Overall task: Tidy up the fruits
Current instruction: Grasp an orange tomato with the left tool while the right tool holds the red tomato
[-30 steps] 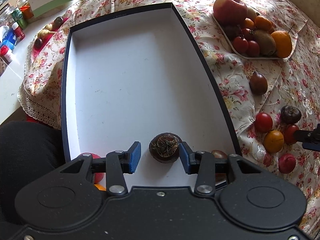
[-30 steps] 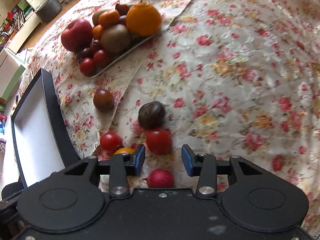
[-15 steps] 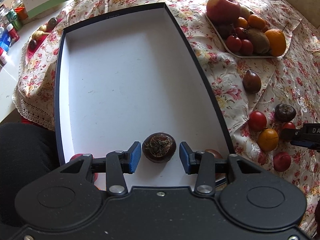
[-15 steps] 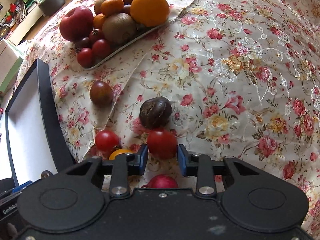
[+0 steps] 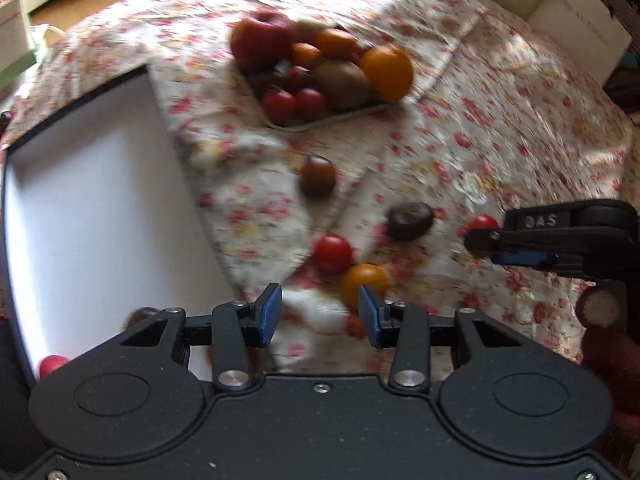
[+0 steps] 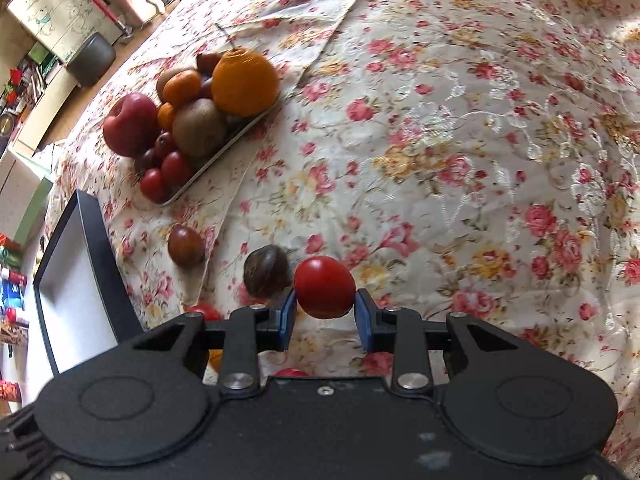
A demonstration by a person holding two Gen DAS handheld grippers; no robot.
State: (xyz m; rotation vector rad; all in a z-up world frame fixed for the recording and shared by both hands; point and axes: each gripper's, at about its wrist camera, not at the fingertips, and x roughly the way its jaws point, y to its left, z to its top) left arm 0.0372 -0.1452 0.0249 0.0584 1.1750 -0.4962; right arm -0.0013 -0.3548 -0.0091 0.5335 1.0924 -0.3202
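Note:
My right gripper (image 6: pixel 325 316) is shut on a red tomato (image 6: pixel 324 286), held just off the floral cloth beside a dark wrinkled fruit (image 6: pixel 266 271). My left gripper (image 5: pixel 319 314) is open and empty over the cloth, right of the white box (image 5: pixel 92 216). Ahead of it lie an orange fruit (image 5: pixel 365 282), a red tomato (image 5: pixel 333 253), the dark wrinkled fruit (image 5: pixel 410 221) and a brown fruit (image 5: pixel 318 175). The right gripper (image 5: pixel 520 240) shows at the right of the left wrist view, with the held tomato (image 5: pixel 482 224) partly hidden. The left wrist view is blurred.
A tray piled with fruit (image 6: pixel 192 120) stands at the back; it also shows in the left wrist view (image 5: pixel 320 76). The black-rimmed box (image 6: pixel 80 276) lies left, with a red fruit (image 5: pixel 52 364) and a dark one (image 5: pixel 138 316) near its front edge. A brown fruit (image 6: pixel 185 245) lies nearby.
My left gripper has swung right, away from the dark fruit in the box, to over the cloth. My right gripper has closed on the red tomato and lifted it slightly.

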